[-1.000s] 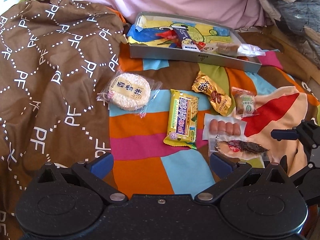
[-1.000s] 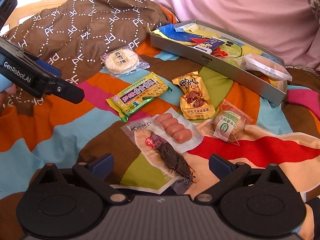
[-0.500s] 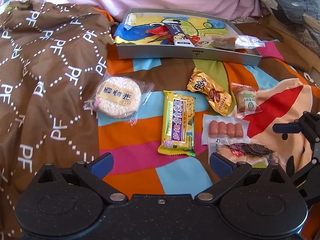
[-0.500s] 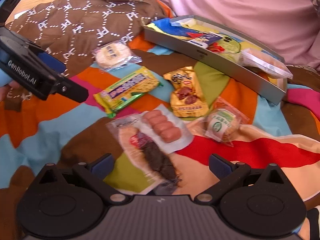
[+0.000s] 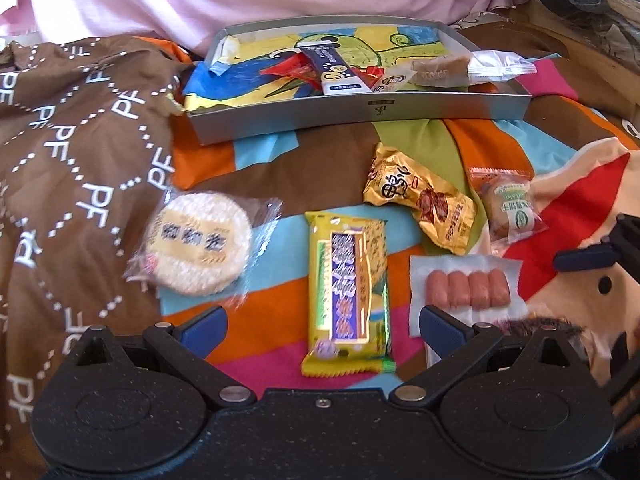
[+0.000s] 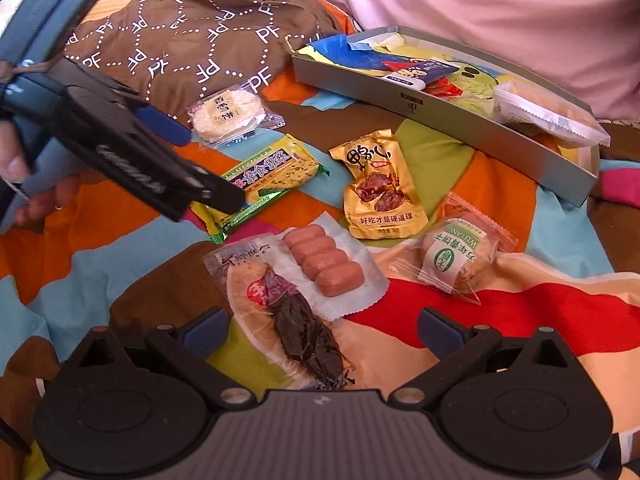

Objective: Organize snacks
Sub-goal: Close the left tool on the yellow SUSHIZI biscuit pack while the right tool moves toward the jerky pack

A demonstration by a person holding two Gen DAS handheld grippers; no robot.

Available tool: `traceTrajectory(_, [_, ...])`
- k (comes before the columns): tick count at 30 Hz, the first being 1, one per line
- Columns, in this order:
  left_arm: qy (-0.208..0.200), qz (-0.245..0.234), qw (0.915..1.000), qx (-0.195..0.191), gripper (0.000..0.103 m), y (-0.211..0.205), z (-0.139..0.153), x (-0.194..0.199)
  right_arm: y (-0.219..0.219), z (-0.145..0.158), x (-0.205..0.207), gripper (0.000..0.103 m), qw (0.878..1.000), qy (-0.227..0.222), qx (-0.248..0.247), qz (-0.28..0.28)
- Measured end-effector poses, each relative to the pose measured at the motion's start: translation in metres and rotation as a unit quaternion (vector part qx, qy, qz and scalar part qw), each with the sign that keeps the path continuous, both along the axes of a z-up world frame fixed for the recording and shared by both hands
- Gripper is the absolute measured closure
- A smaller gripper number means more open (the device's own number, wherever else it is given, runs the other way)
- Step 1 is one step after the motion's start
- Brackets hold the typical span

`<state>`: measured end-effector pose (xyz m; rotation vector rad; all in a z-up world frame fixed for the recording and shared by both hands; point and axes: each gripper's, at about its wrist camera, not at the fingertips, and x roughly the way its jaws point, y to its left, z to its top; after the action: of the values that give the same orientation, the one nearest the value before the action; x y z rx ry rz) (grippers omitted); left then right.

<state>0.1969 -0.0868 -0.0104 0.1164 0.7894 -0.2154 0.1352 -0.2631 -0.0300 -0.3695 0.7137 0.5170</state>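
Snacks lie loose on the bedspread [image 5: 256, 332] ahead of you: nearest, the yellow wafer pack [image 5: 347, 294] sits between the wide-open, empty jaws of your left gripper [image 5: 322, 330], its long axis running straight away from you. Your right gripper [image 6: 322, 330], also open and empty, straddles the dried-meat pouch [image 6: 280, 304], which lies aslant. Beyond the other packets, the grey tray [image 5: 360, 114] has bare room at its left end.

Dark dried snack [image 5: 532, 326] behind left gripper [image 5: 322, 322]
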Motion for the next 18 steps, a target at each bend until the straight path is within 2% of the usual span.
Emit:
traceTrajectory(6, [-0.005,-0.005,0.9996,0.028,0.003,-0.017,-0.008,0.012,-0.005,-0.003,0.004,0.000,1.000,0.011,0.014,-0.008])
traceTrajectory(12, [-0.013,-0.038,0.9972,0.063,0.008,-0.029,-0.015,0.012,-0.006,-0.004,0.006,0.000,1.000,0.015,0.017,-0.008])
traceTrajectory(18, [-0.001,-0.037,0.9984,0.042,0.024,-0.024,-0.018,0.016,-0.005,-0.005,0.006,0.000,1.000,0.016,0.014,-0.009])
